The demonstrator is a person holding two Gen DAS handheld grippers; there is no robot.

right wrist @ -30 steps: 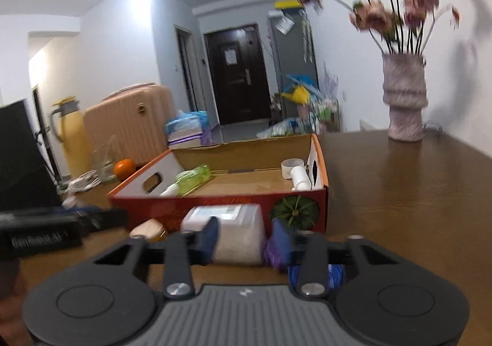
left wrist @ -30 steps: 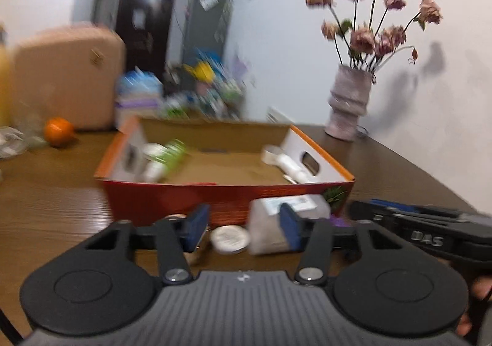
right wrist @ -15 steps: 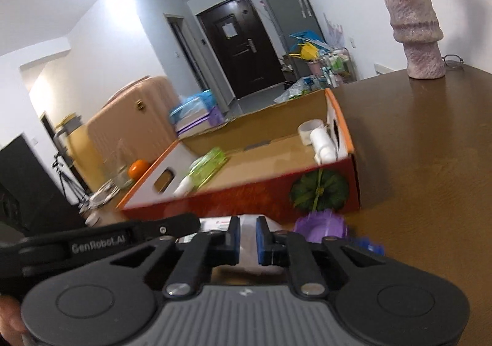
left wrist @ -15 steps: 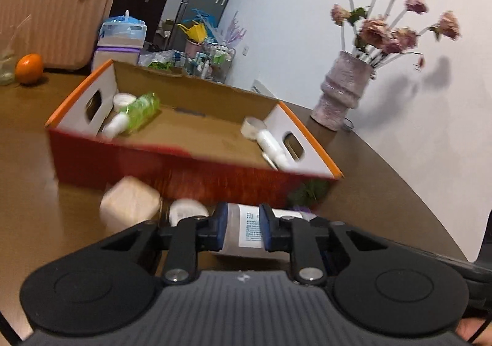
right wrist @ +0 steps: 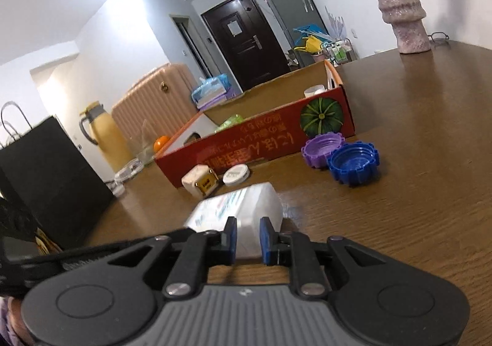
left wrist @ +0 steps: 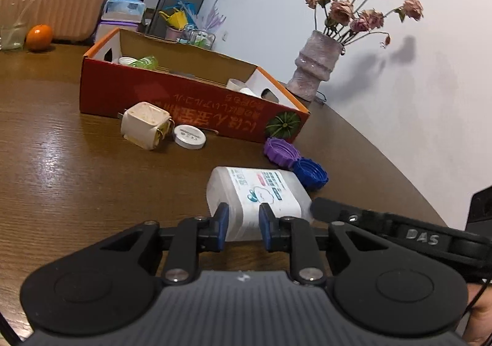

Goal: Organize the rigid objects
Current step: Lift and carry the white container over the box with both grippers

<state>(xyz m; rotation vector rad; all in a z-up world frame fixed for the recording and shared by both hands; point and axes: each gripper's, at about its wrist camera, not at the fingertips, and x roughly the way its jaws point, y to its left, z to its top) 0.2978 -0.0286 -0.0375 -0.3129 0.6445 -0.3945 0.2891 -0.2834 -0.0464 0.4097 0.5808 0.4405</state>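
— Left gripper closes its blue pads on the near end of the white plastic bottle, which lies on the table in front of the red cardboard box.

— And the right gripper?

— Narrowed around the same bottle; whether its pads actually touch is unclear. Purple lid and blue lid sit beside the box's corner.

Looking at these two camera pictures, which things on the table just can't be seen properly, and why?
- Red box contents: its near wall hides most of the inside in both views; only a green bottle and white pieces peek over.
- White plastic container: its near end sits behind the gripper jaws in both views, so contact is unclear; blurred in the right wrist view.
- Vase flowers: cut off by the top edge in the right wrist view.
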